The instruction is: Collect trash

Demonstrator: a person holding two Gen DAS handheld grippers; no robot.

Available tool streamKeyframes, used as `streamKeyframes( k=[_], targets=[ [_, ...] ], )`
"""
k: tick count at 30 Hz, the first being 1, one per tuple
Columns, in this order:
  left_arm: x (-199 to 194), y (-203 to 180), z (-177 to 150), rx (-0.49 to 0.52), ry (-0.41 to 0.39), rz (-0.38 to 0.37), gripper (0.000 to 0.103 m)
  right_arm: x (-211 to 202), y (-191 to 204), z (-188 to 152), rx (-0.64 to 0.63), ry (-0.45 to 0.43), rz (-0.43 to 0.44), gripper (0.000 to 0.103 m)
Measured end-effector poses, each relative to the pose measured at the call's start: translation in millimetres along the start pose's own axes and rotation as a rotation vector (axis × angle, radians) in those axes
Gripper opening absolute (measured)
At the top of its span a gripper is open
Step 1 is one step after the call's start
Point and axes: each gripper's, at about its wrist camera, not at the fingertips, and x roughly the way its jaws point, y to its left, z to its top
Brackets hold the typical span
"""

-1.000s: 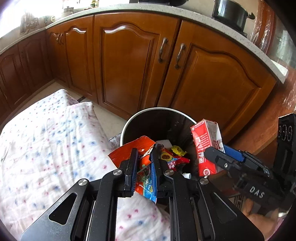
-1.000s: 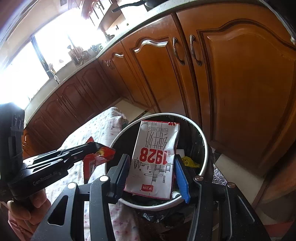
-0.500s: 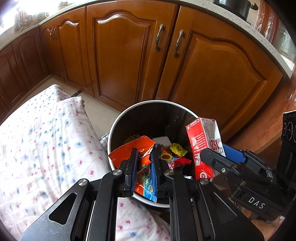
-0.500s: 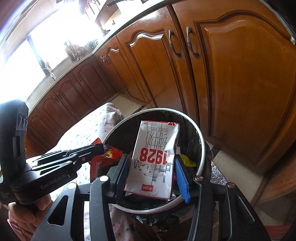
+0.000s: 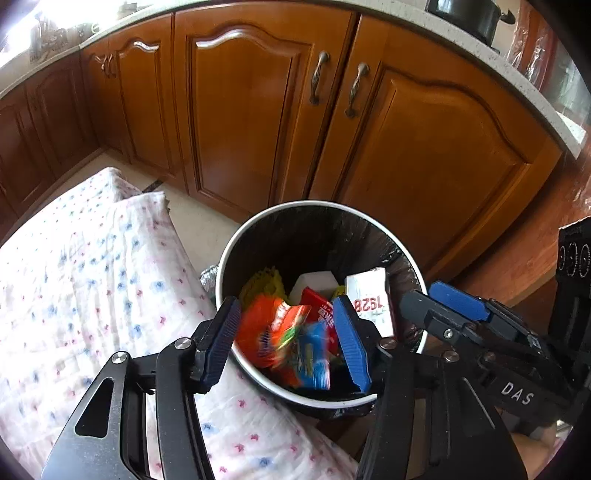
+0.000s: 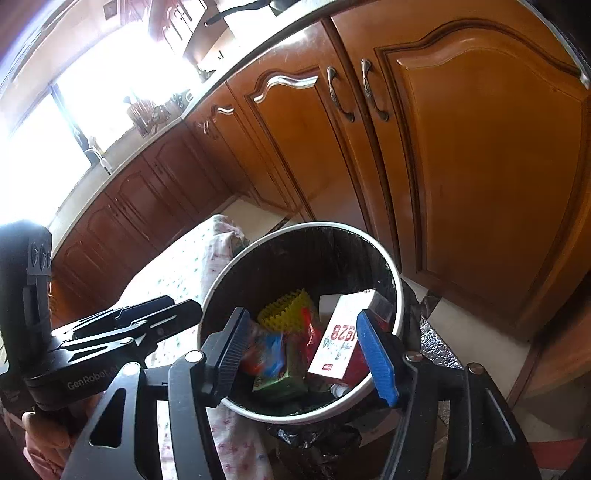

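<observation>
Both claws gape wide over the bin; the carton inside reads "1928"; right claw marked "DAS", left claw "GenRobot".

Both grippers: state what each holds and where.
Nothing. Left gripper and right gripper have open jaws; snack wrapper and milk carton are in the bin.

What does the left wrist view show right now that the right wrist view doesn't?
Only the left wrist view: the black cooking pot on the counter, and the blurred orange snack wrapper between its open fingers. Only the right wrist view: the bright window and a green packet in the bin. Both: the round black-lined trash bin, the white "1928" carton inside, both hand-held grippers open.
</observation>
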Motion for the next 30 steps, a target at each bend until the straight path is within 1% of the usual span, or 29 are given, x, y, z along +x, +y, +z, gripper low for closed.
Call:
streamKeyframes(
  k=[7,12,16,21,24,25,28,30],
  targets=[
    [-20.4,19.0,-11.7,-0.044,-0.026,0.0,0.053,-16.1,5.5,-12.2,0.012,-0.029,0.02,0.065],
    [-38.9,41.4,-34.7,-0.109,-0.04,-0.005,0.053,-33.6,15.6,-34.3,0.024,-0.071,0.037,0.074],
    [-56.0,55.7,-59.6,-0.158,-0.063,-0.006,0.053,-43.4,22.8,-54.3,0.042,-0.099,0.049,0.084],
    [-85.3,67.5,-96.5,-0.19,-0.121,0.003,0.053,-55.6,36.6,-86.0,0.045,-0.133,0.056,0.088],
    [-104.4,72.7,-118.2,-0.199,-0.165,0.018,0.062,-64.8,47.2,-100.3,0.014,-0.161,0.042,0.09],
    [-111.3,74.1,-125.3,-0.199,-0.182,0.02,0.063,-69.7,51.9,-104.8,0.002,-0.177,0.039,0.09],
    [-127.8,75.1,-139.8,-0.181,-0.22,0.04,0.063,-84.2,63.6,-109.3,-0.029,-0.22,0.043,0.091],
    [-140.0,74.1,-146.9,-0.166,-0.247,0.061,0.063,-102.0,77.0,-108.3,-0.073,-0.276,0.041,0.091]
  ],
)
